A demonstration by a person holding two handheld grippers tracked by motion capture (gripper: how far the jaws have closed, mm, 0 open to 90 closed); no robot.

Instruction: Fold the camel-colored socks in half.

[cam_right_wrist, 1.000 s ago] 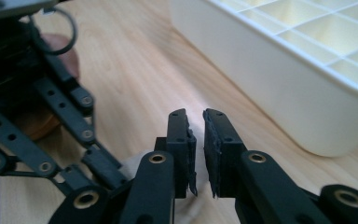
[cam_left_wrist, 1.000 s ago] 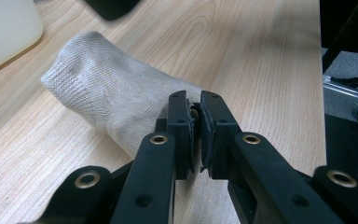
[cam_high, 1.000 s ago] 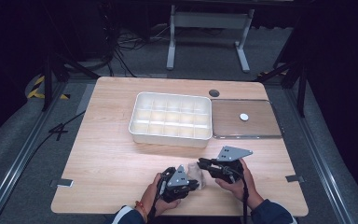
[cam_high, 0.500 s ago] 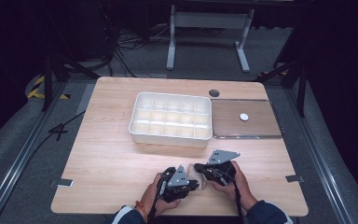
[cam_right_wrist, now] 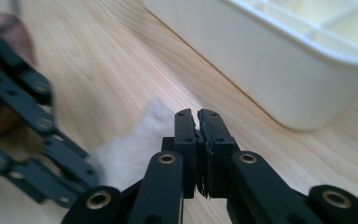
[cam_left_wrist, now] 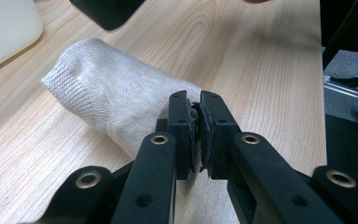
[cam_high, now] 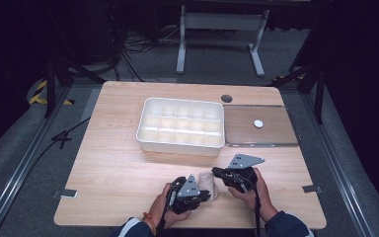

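both grippers sit near the table's front edge in the high view, the left gripper and right gripper at either end of a pale sock. left gripper view: jaws pinched on the sock's near end, its length running away toward the white tray. right gripper view: jaws closed, the sock just beside them, whether gripped is unclear.

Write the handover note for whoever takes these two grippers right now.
Left gripper: shut, pinching an edge of the pale knit sock.
Right gripper: shut beside the sock; whether it grips fabric is unclear.
Sock: lies bunched on the table near the front edge, between both grippers.
White divided box: compartments look empty; its clear lid lies flat to its right.
Done: sock grasped by the left.
Left: probably folding the sock and placing it in a compartment.
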